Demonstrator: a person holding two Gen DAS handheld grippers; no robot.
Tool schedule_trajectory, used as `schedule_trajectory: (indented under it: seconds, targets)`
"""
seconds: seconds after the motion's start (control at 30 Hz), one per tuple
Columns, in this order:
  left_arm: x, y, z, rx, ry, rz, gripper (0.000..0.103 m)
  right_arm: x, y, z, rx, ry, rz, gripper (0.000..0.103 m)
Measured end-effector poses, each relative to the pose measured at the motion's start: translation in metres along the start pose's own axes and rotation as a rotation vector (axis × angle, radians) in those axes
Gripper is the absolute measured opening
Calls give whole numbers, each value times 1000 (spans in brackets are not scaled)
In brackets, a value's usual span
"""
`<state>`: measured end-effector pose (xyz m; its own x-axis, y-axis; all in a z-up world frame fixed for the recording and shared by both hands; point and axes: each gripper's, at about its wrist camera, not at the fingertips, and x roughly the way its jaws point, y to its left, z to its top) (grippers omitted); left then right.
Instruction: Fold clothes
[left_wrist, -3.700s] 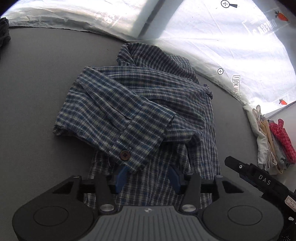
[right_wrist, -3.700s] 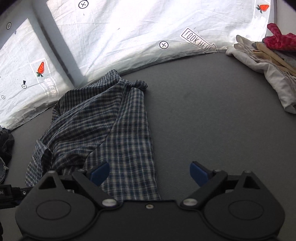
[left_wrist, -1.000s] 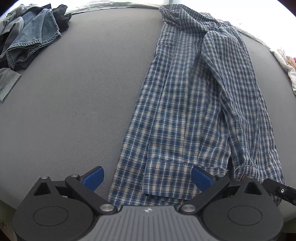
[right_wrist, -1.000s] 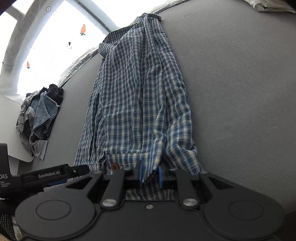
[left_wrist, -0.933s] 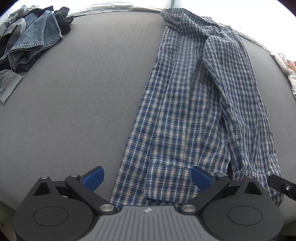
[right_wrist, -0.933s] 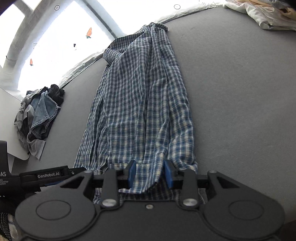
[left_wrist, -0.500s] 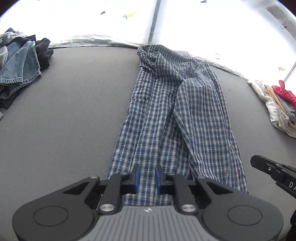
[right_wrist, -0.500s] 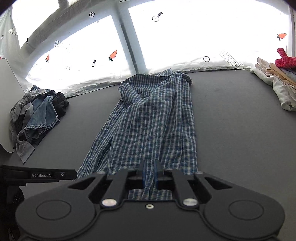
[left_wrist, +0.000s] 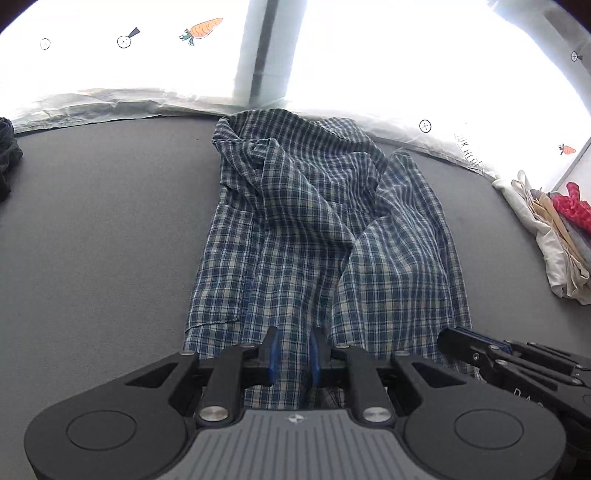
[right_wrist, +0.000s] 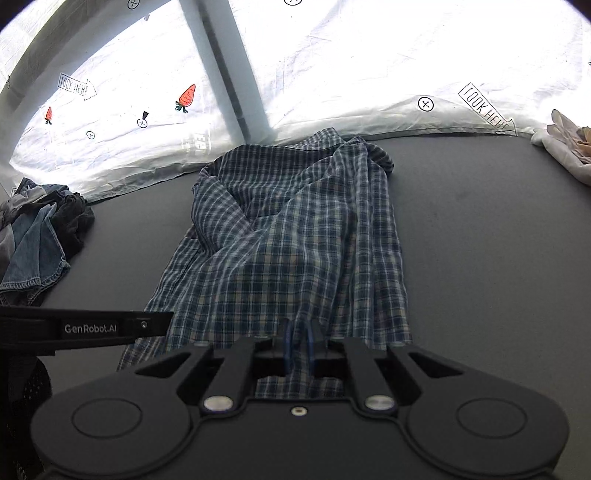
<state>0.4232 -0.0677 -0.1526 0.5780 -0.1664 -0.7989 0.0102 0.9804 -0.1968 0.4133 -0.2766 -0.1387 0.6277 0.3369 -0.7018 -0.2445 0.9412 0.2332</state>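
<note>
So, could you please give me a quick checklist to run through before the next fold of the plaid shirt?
1. Left tongs closed on the plaid shirt's near hem: ok.
2. Right tongs closed on the same hem: ok.
3. Shirt lying flat: not ok, bunched near the collar.
4. Grey table bare on both sides of the shirt: ok.
5. Denim pile and folded stack apart from the shirt: ok.
6. Sleeves tucked in: cannot tell.

Right gripper (right_wrist: 299, 345) jaws tight on plaid shirt (right_wrist: 295, 236) hem
</note>
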Motion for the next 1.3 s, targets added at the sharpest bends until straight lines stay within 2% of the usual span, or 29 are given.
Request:
schedule_trajectory:
  seconds: [0.13, 0.27, 0.33, 0.43, 0.53, 0.63, 0.77, 0.8, 0.83, 0.87, 0.9, 0.97, 1.03, 1.2, 1.3]
  targets:
    - [54, 8, 44, -12, 6, -14, 19, 51, -8, 35, -13, 7, -53, 9]
    - [95, 25, 87, -42, -39, -69, 19, 98, -25, 74, -12, -5, -96, 9]
    - [108, 29, 107, -41, -59, -81, 19, 119, -38, 92, 28, -12, -97, 9]
    - [134, 41, 134, -96, -55, -105, 19, 145, -54, 117, 76, -29, -85, 7]
    - [143, 48, 147, -99, -102, -142, 20, 164, -61, 137, 96, -48, -62, 5]
    - [152, 48, 156, -93, -120, -136, 20, 178, -63, 148, 96, -57, -61, 5]
    - [145, 44, 167, -96, -100, -112, 23, 172, -55, 155, 64, -55, -76, 9]
    - [137, 42, 166, -90, -111, -104, 25, 164, -53, 154, 65, -62, -75, 14]
    - [128, 40, 165, -82, -123, -96, 31, 156, -50, 153, 67, -70, -74, 25]
    - [117, 37, 162, -70, -136, -84, 34, 147, -47, 153, 67, -77, -71, 31]
    - [105, 35, 158, -62, -144, -74, 34, 136, -43, 150, 62, -87, -59, 32]
    - [81, 30, 145, -55, -155, -58, 35, 113, -33, 141, 46, -92, -44, 29]
    - [57, 25, 121, -54, -152, -44, 35, 91, -21, 124, 19, -77, -45, 21]
    - [21, 14, 39, -70, -45, 2, 33, 55, -3, 62, 1, 52, -57, 17]
    - [-5, 7, -12, -32, -6, 14, 33, 30, 9, 21, -46, 102, -48, 17]
